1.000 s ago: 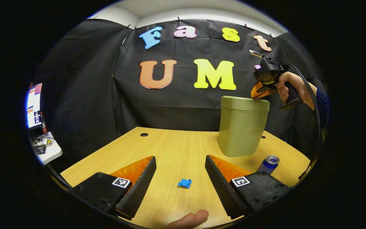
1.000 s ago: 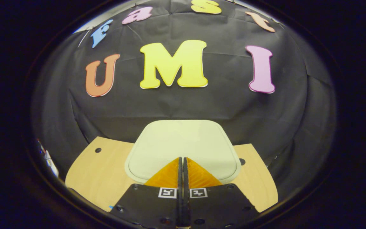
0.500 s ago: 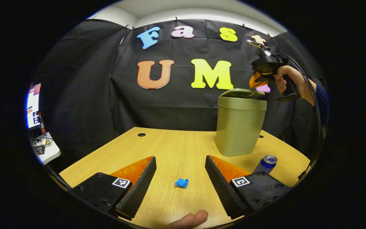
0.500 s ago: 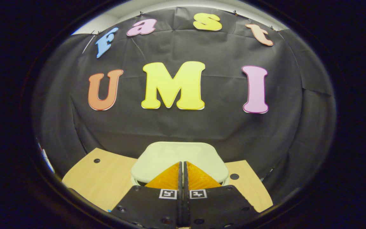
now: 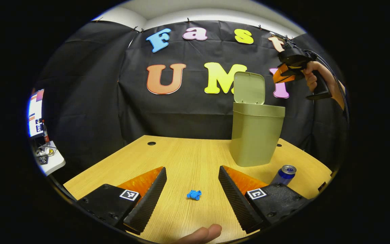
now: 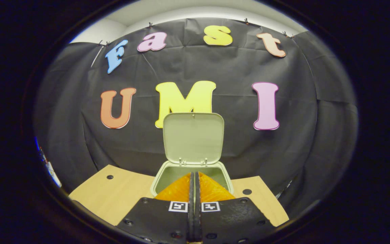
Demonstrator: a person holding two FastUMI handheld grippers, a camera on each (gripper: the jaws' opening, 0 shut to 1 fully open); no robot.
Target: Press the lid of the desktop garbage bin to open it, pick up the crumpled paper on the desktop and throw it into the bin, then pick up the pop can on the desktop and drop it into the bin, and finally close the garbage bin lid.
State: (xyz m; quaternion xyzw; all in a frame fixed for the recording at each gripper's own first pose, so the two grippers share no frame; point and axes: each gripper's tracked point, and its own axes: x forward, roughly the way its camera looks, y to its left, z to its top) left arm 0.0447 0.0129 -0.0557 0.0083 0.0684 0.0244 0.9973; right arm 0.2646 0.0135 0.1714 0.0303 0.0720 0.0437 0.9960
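Left gripper view: crumpled paper [image 5: 194, 195] between parted left tongs [image 5: 192, 193].

Even overhead light, sharp focus, strong fisheye bending at edges.

The olive-green bin [image 5: 256, 135] stands upright on the worktop [image 5: 181, 159], ahead and right of the left tool [image 5: 192, 189], its lid [image 5: 249, 88] swung up and standing nearly vertical. Below the right tool [image 6: 192, 184], the bin's mouth gapes. The crumpled blue paper [image 5: 194, 195] lies between the left tool's spread fingers. The blue pop can [image 5: 285, 173] stands just beyond its right finger, near the bin's base.
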